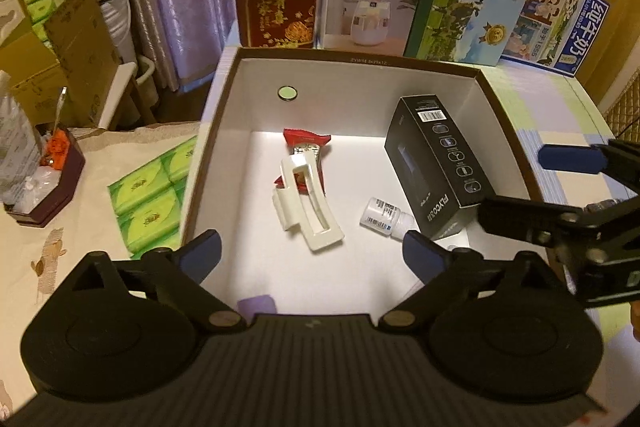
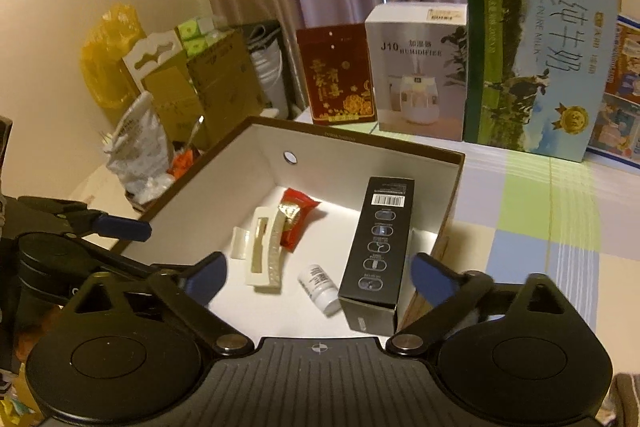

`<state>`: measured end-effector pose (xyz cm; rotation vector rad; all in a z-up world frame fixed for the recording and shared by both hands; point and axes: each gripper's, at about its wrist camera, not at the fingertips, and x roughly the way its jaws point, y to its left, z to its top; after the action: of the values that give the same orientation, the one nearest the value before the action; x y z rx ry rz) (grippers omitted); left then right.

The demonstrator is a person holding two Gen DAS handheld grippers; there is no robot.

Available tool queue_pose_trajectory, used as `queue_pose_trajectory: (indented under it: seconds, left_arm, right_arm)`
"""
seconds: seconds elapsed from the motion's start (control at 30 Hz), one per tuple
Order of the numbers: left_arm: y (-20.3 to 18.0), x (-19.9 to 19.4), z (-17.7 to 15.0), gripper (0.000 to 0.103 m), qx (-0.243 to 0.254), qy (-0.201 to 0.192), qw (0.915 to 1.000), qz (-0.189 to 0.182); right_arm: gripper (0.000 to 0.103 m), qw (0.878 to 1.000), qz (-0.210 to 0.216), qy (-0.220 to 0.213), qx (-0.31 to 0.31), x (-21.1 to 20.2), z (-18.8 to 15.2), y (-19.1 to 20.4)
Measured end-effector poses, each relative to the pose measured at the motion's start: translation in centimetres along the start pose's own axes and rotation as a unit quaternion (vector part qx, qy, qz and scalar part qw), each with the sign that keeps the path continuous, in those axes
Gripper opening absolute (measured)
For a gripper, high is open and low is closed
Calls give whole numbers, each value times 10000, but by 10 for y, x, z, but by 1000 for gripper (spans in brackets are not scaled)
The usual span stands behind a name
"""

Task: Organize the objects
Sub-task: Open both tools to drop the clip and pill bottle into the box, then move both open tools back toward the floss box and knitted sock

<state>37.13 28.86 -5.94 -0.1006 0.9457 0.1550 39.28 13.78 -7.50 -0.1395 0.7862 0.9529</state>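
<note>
Both pairs of jaws stand wide with nothing between them. The left gripper point(image 1: 312, 247) hangs over the near edge of the big open box point(image 1: 224, 115), and the right gripper point(image 2: 320, 277) hangs over the same near edge further right, its far finger showing at the right of the left wrist view.

Just beyond the left jaws, near the middle of the box floor, lies the white hair clip point(image 1: 306, 205), its far end resting over the red snack packet point(image 1: 306, 141). The clip looks like stiff, light plastic with a smooth finish; I judge it best taken across its narrow width near the middle, since a grip at either end would let it swing. The packet is soft and crinkly, light, and easily pinched at a sealed end.

To the right of the clip, close to the right jaws, the small white bottle point(image 2: 320, 287) lies on its side, touching or nearly touching the near end of the black carton point(image 2: 378, 251). The bottle is round and probably slick, so it may roll; a hold across the body would suit. The carton is rigid cardboard, likely light, and offers flat long sides.

Everything sits inside the box, which rests on a checked cloth point(image 2: 540, 227). Taller boxes point(image 2: 416, 75) stand along the far edge.
</note>
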Motion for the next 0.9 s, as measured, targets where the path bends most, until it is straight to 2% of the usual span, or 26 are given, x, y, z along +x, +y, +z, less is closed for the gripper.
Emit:
queue_pose_trajectory:
  seconds: [0.43, 0.67, 0.9]
  left_arm:
    - [-18, -59, -29, 100, -289, -173, 9993, -172]
    - [-41, -85, -51, 100, -368, -213, 9984, -383]
    - [-66, -105, -69, 100, -404, -290, 9979, -408]
  right_arm:
    - [101, 9993, 173, -252, 220, -61, -25, 9]
    - [101, 9984, 228, -303, 422, -96, -44, 6]
    - [101, 9977, 183, -306, 572, -130, -64, -1]
